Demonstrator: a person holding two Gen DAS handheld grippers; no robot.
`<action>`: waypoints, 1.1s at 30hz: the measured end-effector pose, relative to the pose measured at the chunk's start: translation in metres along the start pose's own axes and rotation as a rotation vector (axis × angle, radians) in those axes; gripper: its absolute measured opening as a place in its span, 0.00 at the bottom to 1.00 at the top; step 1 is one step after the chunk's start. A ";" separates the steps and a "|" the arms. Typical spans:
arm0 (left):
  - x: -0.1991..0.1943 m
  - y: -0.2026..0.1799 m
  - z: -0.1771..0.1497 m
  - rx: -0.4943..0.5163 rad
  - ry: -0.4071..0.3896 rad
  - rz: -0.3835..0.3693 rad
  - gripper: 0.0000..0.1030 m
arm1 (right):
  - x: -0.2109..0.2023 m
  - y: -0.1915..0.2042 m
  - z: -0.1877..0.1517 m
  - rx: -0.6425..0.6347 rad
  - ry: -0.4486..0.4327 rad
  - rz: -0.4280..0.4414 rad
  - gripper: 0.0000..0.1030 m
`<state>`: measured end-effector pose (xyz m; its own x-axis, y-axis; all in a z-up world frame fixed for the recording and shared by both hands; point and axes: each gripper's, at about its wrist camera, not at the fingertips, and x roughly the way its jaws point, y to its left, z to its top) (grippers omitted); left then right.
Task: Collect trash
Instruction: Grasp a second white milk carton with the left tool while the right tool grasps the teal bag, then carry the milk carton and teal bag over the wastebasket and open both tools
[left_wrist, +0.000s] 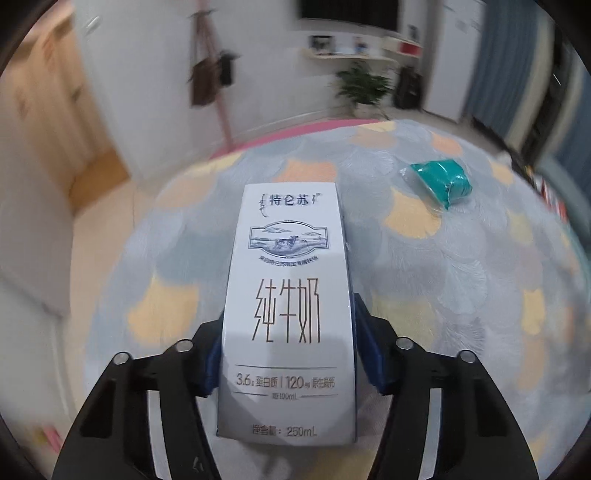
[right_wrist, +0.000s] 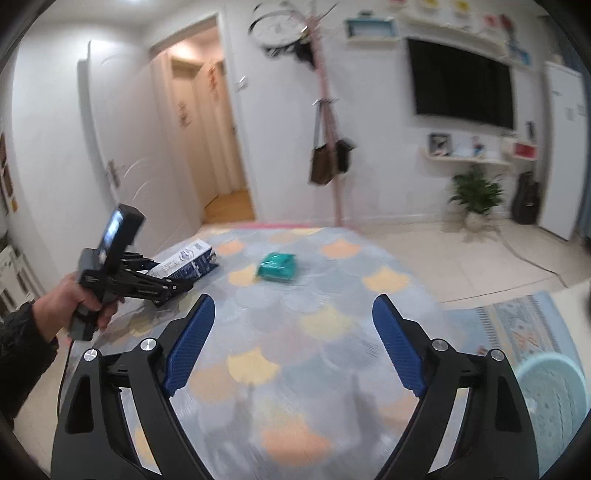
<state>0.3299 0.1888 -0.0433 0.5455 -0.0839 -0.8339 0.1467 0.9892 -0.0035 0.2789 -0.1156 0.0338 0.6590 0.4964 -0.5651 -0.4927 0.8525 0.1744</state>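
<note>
The milk carton (left_wrist: 286, 314) lies flat on the desk (left_wrist: 461, 295), label up, its long axis running away from the left gripper (left_wrist: 288, 354), an orientation that presents its two narrow sides to the blue fingers (left_wrist: 369, 354). In the left wrist view these fingers bracket the carton's lower half on both sides; the right pad appears to touch the carton's edge and the left sits tight beside it, so the judgement is that the fingers are clenched on the carton, though firm pressure cannot be confirmed. The carton still appears to rest on the patterned cloth, not lifted. In the right wrist view the person's left hand (right_wrist: 83, 299) grips the tool's handle at the desk's near left edge, tool angled downward toward the carton (right_wrist: 188, 264), a dark sleeve (right_wrist: 22, 354) behind the wrist. The second piece of trash, a green wrapped packet (right_wrist: 277, 267), lies alone near the desk's middle, well apart from the carton. The right gripper (right_wrist: 293, 347) is held above the near part of the desk, pointing toward the packet, its fingers released and spread wide with nothing between them. A pale round bin (right_wrist: 550, 398) stands on the floor at lower right, the probable destination for both items.
</note>
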 end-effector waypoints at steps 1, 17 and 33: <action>-0.007 -0.001 -0.006 -0.015 -0.009 0.004 0.55 | 0.021 0.004 0.007 -0.007 0.030 0.004 0.81; -0.085 -0.048 -0.117 -0.320 -0.197 0.068 0.55 | 0.186 0.034 0.034 0.044 0.289 -0.305 0.49; -0.123 -0.091 -0.140 -0.277 -0.301 0.070 0.55 | -0.038 0.065 -0.048 0.006 -0.016 -0.270 0.44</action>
<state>0.1341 0.1263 -0.0176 0.7695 -0.0060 -0.6386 -0.1044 0.9853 -0.1351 0.1939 -0.0869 0.0280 0.7752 0.2534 -0.5787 -0.2946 0.9553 0.0236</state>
